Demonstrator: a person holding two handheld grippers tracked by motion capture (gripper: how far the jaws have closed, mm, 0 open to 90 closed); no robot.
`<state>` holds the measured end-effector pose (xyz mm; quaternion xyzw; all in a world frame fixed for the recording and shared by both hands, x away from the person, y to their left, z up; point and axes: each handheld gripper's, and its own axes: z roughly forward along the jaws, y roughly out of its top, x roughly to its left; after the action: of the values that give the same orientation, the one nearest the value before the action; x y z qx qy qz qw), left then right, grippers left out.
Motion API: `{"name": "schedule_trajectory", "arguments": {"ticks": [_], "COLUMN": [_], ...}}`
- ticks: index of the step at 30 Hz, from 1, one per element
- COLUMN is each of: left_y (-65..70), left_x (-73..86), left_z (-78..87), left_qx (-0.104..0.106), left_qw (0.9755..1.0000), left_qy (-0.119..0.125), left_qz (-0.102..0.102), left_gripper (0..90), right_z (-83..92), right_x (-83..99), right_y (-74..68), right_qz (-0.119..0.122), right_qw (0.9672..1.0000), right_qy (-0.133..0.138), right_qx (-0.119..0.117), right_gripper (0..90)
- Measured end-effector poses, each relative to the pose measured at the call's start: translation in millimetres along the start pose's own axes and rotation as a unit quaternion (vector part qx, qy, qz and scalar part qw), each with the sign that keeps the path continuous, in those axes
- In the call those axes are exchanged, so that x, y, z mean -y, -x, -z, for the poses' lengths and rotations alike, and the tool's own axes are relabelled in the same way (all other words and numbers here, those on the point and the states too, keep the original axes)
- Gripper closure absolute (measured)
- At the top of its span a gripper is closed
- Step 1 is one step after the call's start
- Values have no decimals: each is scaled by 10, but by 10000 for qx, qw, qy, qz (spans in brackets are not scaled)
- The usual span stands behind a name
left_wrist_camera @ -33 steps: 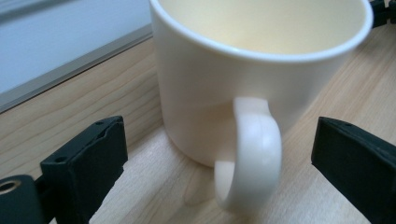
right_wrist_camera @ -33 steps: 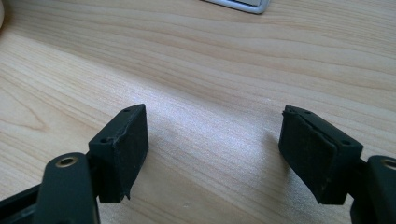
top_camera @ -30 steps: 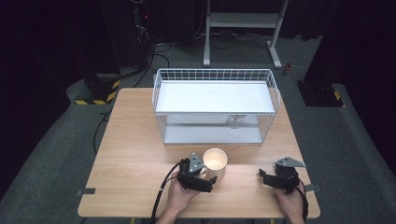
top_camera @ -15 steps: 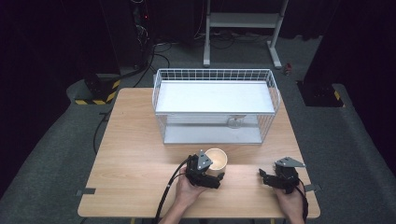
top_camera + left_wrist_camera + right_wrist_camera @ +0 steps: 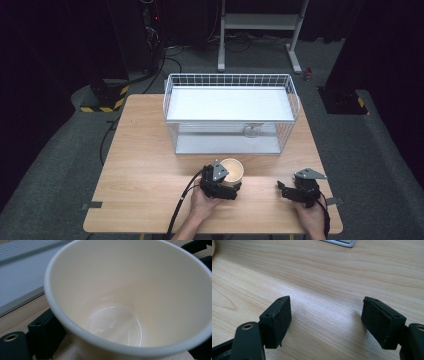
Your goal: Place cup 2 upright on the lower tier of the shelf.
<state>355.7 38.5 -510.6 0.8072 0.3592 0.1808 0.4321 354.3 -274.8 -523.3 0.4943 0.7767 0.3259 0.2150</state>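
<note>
An empty cream paper cup [image 5: 232,169] stands upright on the wooden table [image 5: 145,165], just in front of the wire basket. My left gripper [image 5: 229,179] reaches it from the near left. Its jaws have just been closing with the cup between them. In the left gripper view one black pad [image 5: 46,331] lies against the outer wall of the cup [image 5: 130,295]. My right gripper [image 5: 281,189] rests low at the table's near right, pointing left. It is open with bare wood between its jaws [image 5: 325,320].
A white wire basket [image 5: 230,80] with a white shelf across it stands at the back middle of the table, a small clear object [image 5: 251,131] under the shelf. Black cables run over the grey floor at the left. A metal stand [image 5: 260,22] is behind.
My left hand has moved right and a little forward, bringing its jaws around the cup. The cup itself and my right gripper have stayed where they were.
</note>
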Motion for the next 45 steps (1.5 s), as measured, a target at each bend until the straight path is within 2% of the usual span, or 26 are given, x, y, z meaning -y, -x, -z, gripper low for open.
{"name": "schedule_trajectory", "arguments": {"ticks": [10,16,18,24,28,32,39,41,43,45], "left_y": [12,-9,-24,-70,-107,-130,-239,-276,-337,-382], "left_x": [-9,-16,-19,-30,-79,-125,-192,-200,-201,-197], "left_z": [4,21,31,47,63,82,90,93,101,102], "left_qx": [-116,-177,-216,-235,-296,-315,-493,-548,-527,-579], "left_qw": [9999,9998,9997,9996,9995,9995,9988,9984,9982,9978], "left_qy": [44,74,79,67,8,61,0,32,45,48], "left_qz": [-76,-1,-43,104,67,31,53,116,284,329], "left_gripper": [84,85,86,86,87,87,87,87,87,87], "right_z": [0,0,0,0,0,0,0,0,0,1], "right_x": [0,0,0,0,0,0,0,0,1,1], "right_y": [1,2,1,1,1,1,1,1,1,0], "right_qz": [9,15,9,10,9,10,9,10,11,8], "right_qw": [10000,10000,10000,10000,10000,10000,10000,10000,10000,10000], "right_qy": [2,1,2,2,2,3,2,2,8,9], "right_qx": [3,4,3,3,4,4,4,4,1,4], "right_gripper": [241,241,241,241,241,241,241,241,240,240]}}
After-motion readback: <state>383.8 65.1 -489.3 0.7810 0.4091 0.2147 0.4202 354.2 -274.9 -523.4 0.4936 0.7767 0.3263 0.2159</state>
